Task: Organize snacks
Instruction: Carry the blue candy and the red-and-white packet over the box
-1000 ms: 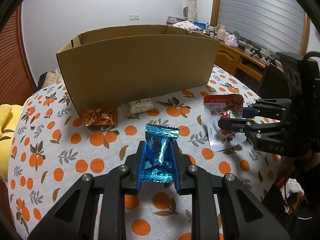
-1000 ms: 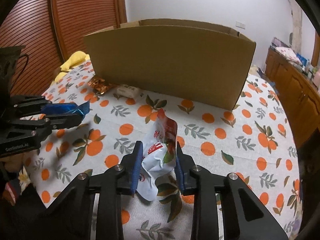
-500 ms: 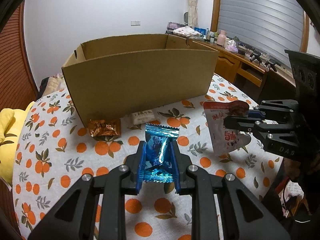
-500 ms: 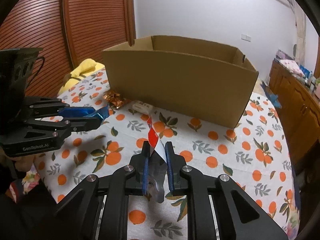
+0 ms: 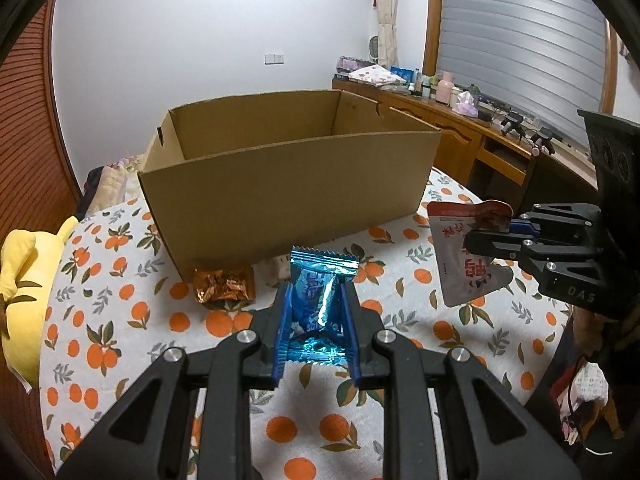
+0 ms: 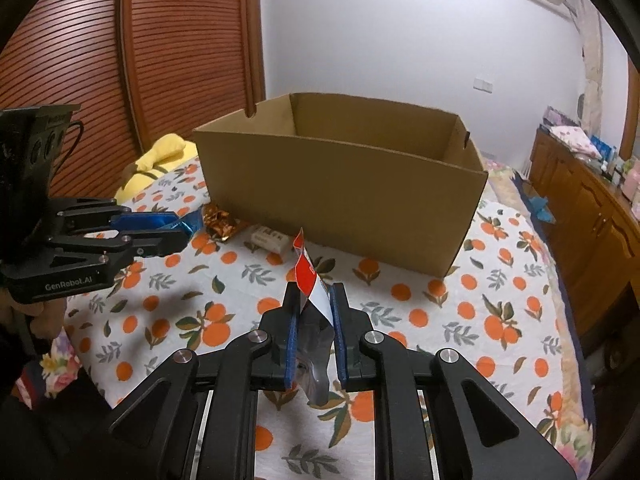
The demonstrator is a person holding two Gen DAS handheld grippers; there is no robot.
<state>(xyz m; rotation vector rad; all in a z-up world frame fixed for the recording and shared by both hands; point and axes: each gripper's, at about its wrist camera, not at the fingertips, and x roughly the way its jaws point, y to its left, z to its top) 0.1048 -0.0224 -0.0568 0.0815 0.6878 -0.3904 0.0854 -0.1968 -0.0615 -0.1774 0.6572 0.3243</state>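
Observation:
My left gripper is shut on a shiny blue snack packet, held above the tablecloth in front of the open cardboard box. To its right, my right gripper is shut on a white and red snack pouch. In the right wrist view the right gripper pinches that pouch edge-on, and the left gripper holds the blue packet at the left. A crumpled orange wrapper and a small white packet lie on the table against the box's front wall.
The round table has a white cloth with orange fruit print. A yellow plush toy lies at its left edge. A wooden sideboard with bottles runs along the right wall. The box looks empty as far as its inside shows.
Both grippers rose with their packets, so the box's inside now shows. The right jaws pinched tighter on the pouch and lifted it off the table.

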